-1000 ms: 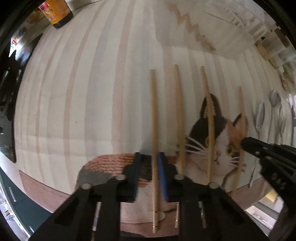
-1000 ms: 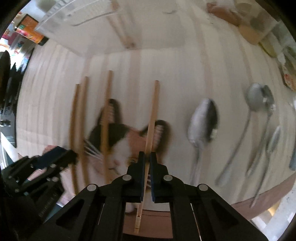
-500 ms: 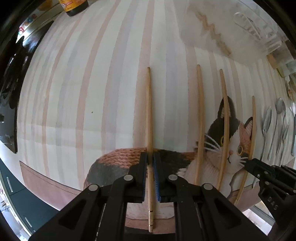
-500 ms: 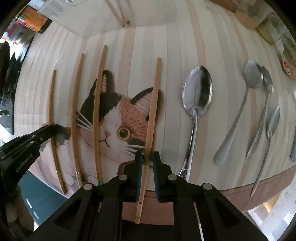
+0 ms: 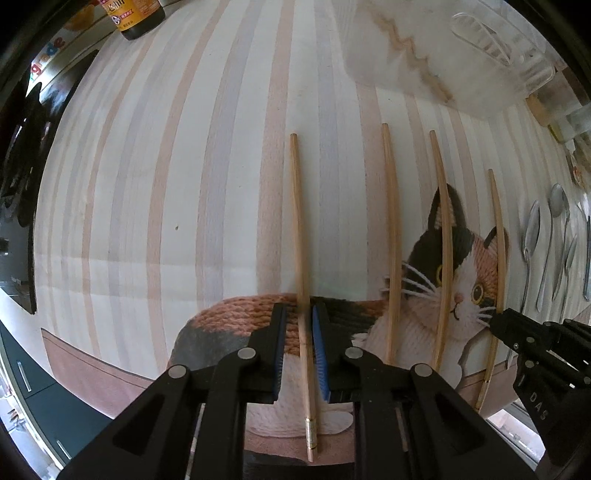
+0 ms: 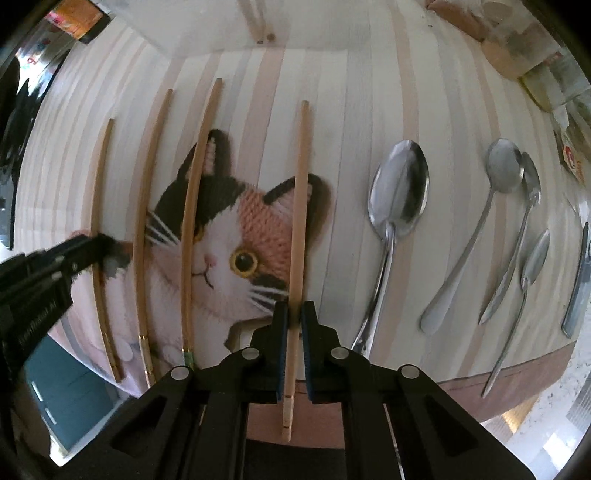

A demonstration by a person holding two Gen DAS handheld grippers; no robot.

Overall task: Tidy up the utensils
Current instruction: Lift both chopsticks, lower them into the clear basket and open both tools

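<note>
Four wooden chopsticks lie side by side on a striped mat with a cat picture (image 5: 458,266). My left gripper (image 5: 300,314) straddles the leftmost chopstick (image 5: 299,236); its jaws stand a little apart from the stick, open. My right gripper (image 6: 293,314) is shut on the rightmost chopstick (image 6: 300,206), low over the mat. Two more chopsticks (image 6: 147,206) (image 6: 194,206) lie between them. Several metal spoons (image 6: 399,192) lie in a row to the right.
A brown sauce bottle (image 5: 135,14) stands at the far left. A clear plastic container (image 5: 495,48) with chopsticks (image 6: 258,22) sits at the back. Boxes and packets (image 6: 517,48) crowd the far right. The table's front edge (image 6: 498,373) is close below the grippers.
My left gripper was shut on the leftmost chopstick half a second ago and has opened. The right gripper stays shut on its chopstick, which has settled beside the big spoon.
</note>
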